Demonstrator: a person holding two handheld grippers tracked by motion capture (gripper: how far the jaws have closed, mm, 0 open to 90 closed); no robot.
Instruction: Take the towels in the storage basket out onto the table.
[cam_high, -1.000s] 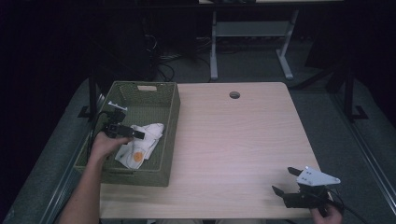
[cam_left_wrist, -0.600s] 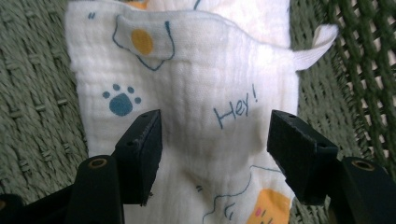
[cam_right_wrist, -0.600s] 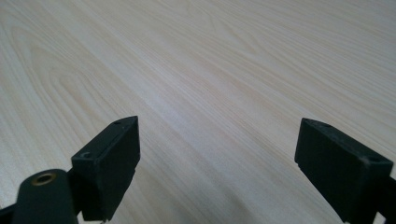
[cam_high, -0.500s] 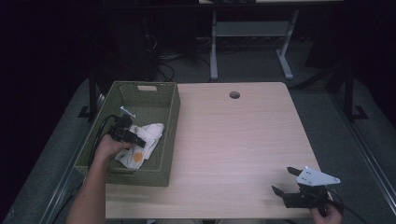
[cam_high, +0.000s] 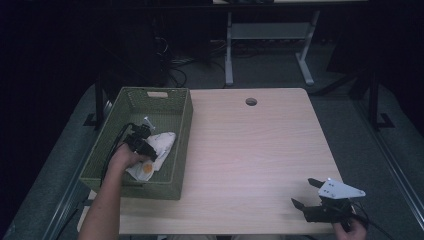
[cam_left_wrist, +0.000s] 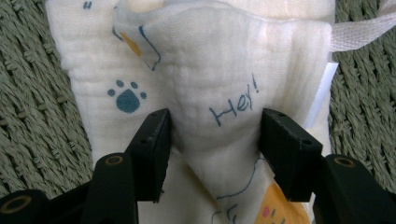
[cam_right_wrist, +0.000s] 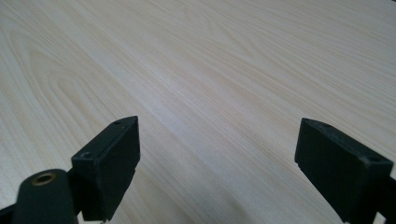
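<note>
From the high view, the left gripper (cam_high: 142, 144) is down inside the green woven basket (cam_high: 181, 131), on the white printed cloth (cam_high: 161, 144) that lies there. The right gripper (cam_high: 316, 194) waits near the front right corner of the wooden table (cam_high: 250, 150), well apart from the basket.

In the left gripper view, the jaws stand on both sides of a raised fold of the cloth, touching it, so I judge it gripped but not yet lifted out.

In the right gripper view, the jaws are wide apart over bare wood, holding nothing.
</note>
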